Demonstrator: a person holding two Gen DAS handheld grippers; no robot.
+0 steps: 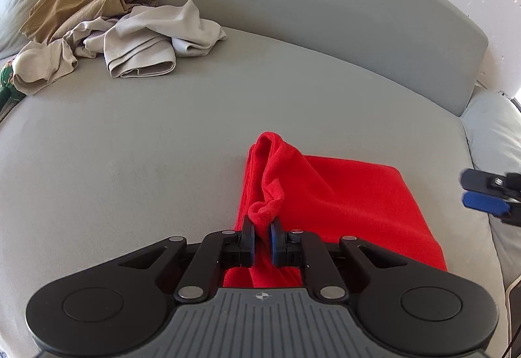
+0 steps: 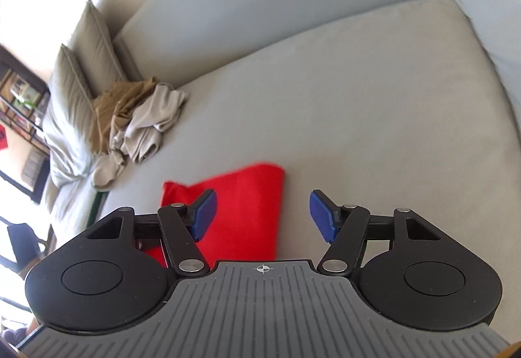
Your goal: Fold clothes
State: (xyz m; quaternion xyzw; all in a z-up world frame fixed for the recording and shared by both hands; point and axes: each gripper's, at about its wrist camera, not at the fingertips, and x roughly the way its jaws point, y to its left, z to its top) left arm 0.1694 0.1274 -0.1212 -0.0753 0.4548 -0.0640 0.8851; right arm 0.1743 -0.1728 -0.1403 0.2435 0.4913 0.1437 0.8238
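Note:
A red cloth (image 1: 342, 201) lies partly folded on the grey sofa seat (image 1: 130, 146). My left gripper (image 1: 262, 227) is shut on a bunched corner of the red cloth and lifts its left edge up off the seat. In the right wrist view the red cloth (image 2: 241, 211) lies flat below my right gripper (image 2: 263, 214), which is open and empty above the cloth's right part. The right gripper also shows at the right edge of the left wrist view (image 1: 488, 195).
A pile of tan and beige clothes (image 1: 107, 29) lies at the back left of the seat, also in the right wrist view (image 2: 136, 120). Cushions (image 2: 78, 88) lean at the left end. The sofa backrest (image 1: 325, 16) runs behind. A pale cushion (image 1: 495, 133) sits at right.

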